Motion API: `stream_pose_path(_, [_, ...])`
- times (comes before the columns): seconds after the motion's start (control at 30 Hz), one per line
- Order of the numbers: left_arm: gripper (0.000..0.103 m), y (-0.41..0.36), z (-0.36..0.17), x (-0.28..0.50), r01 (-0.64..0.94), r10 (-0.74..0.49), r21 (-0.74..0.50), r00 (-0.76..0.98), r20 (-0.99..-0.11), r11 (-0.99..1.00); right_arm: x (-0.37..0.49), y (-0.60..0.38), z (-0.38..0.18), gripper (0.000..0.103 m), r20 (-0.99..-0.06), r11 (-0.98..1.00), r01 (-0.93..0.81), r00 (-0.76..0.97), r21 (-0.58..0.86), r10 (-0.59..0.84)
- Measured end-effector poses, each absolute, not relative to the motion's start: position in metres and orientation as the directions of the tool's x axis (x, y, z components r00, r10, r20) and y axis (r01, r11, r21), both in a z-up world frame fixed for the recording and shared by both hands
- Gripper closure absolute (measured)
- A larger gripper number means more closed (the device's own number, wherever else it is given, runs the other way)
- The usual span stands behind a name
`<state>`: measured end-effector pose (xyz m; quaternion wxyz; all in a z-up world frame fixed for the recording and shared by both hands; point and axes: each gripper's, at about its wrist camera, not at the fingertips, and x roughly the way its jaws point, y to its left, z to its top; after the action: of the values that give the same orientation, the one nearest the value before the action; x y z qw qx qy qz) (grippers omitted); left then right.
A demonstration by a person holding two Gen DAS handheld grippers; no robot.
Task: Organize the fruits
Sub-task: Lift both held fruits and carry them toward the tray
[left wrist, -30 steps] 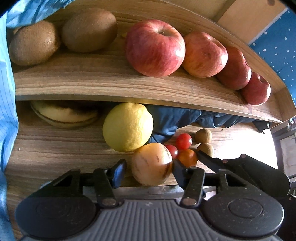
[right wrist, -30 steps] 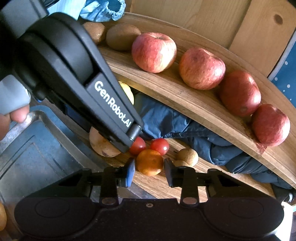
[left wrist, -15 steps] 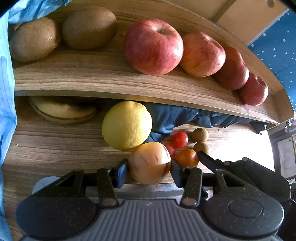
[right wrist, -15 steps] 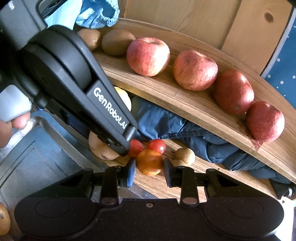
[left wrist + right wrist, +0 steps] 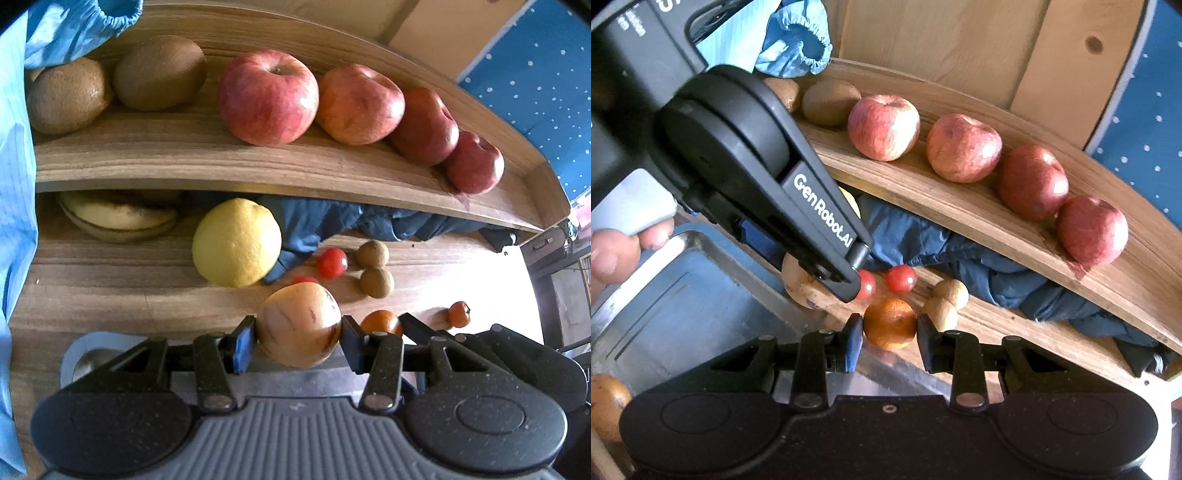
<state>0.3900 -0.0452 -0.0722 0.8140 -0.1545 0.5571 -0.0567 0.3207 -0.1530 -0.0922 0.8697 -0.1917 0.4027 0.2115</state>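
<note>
On the upper shelf [image 5: 177, 162] two kiwis [image 5: 159, 72] lie at the left end, and four apples [image 5: 267, 98] run in a row toward its right end. Below, on the lower shelf [image 5: 110, 277], a banana [image 5: 118, 219] lies far back at the left, then a lemon [image 5: 236, 247], with a dark blue cloth [image 5: 332, 221] bunched behind it.

The left hand-held gripper [image 5: 298, 336] has its jaws closed against both sides of a tan, streaked round fruit [image 5: 298, 325] at the front edge of the lower shelf; whether the fruit is off the wood, I cannot tell. Just beside it, the right hand-held gripper [image 5: 889, 334] has a small orange [image 5: 890, 323] between its jaws, the pads touching or very nearly so. Behind the orange sit two cherry tomatoes [image 5: 901, 278], and to their right two small brown fruits [image 5: 951, 291].

Both pickups look half done. I would squeeze just firmly enough on each, then lift straight up and apart, since the two grippers are crowded together and the left one's fingertip is almost on a tomato. The metal tray [image 5: 683, 314] lies by the shelf's left front.
</note>
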Motion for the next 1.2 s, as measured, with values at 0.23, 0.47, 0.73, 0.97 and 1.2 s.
stream_pose_path(0.23, [0.051,-0.063,-0.063,0.371,-0.047,-0.275,-0.314,0.377,-0.885,0.948,0.293,-0.168,-0.083,0.07,-0.792,0.856,-0.495,0.579,-0.15,0.196])
stream_pose_path(0.47, [0.051,-0.082,-0.062,0.351,-0.014,-0.29,-0.316,0.363,-0.886,0.949,0.261,-0.185,-0.082,0.07,-0.801,0.87,-0.473,0.57,-0.14,0.181])
stream_pose_path(0.73, [0.051,-0.106,-0.065,0.327,0.023,-0.303,-0.314,0.338,-0.891,0.949,0.227,-0.201,-0.08,0.07,-0.813,0.87,-0.473,0.555,-0.136,0.175])
stream_pose_path(0.97, [0.05,-0.124,-0.071,0.31,0.036,-0.303,-0.307,0.305,-0.903,0.951,0.202,-0.21,-0.082,0.07,-0.83,0.864,-0.49,0.525,-0.112,0.19])
stream_pose_path(1.2, [0.051,-0.134,-0.078,0.294,0.035,-0.294,-0.296,0.28,-0.914,0.954,0.182,-0.215,-0.088,0.07,-0.855,0.849,-0.521,0.475,-0.084,0.207])
